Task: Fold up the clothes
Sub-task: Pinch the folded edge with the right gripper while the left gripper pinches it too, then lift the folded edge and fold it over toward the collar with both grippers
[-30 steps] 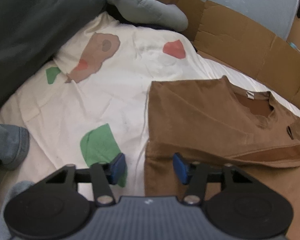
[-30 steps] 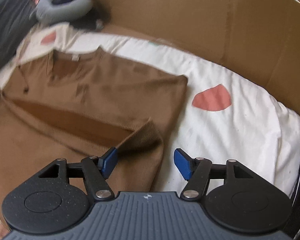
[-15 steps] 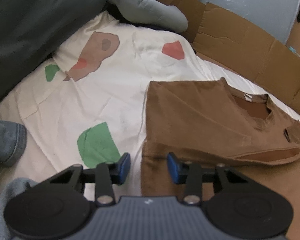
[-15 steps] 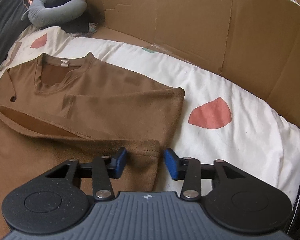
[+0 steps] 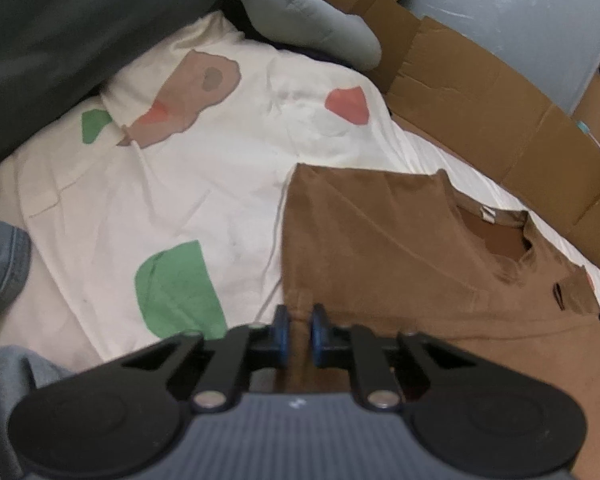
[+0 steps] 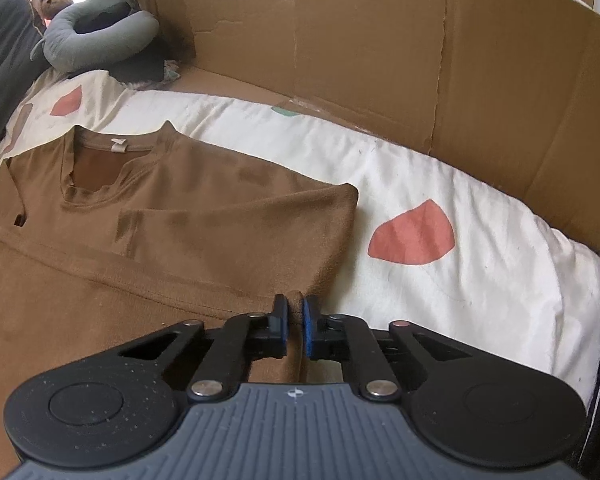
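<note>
Both grippers, left gripper (image 5: pixel 298 330) and right gripper (image 6: pixel 295 326), have just closed, pinching the brown shirt (image 6: pixel 204 216) on the white sheet (image 6: pixel 440 184).

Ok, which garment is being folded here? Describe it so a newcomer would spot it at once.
On the white bedsheet with coloured patches, in front of the cardboard wall, lies a brown shirt. It has a notched neckline with a small pale label, sleeves already folded in. It is the only brown garment there, and both grippers pinch its lower edge.

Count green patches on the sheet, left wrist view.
2: large patch left of the brown shirt, small patch farther back by the dark cushion. Others may hide under the shirt.
</note>
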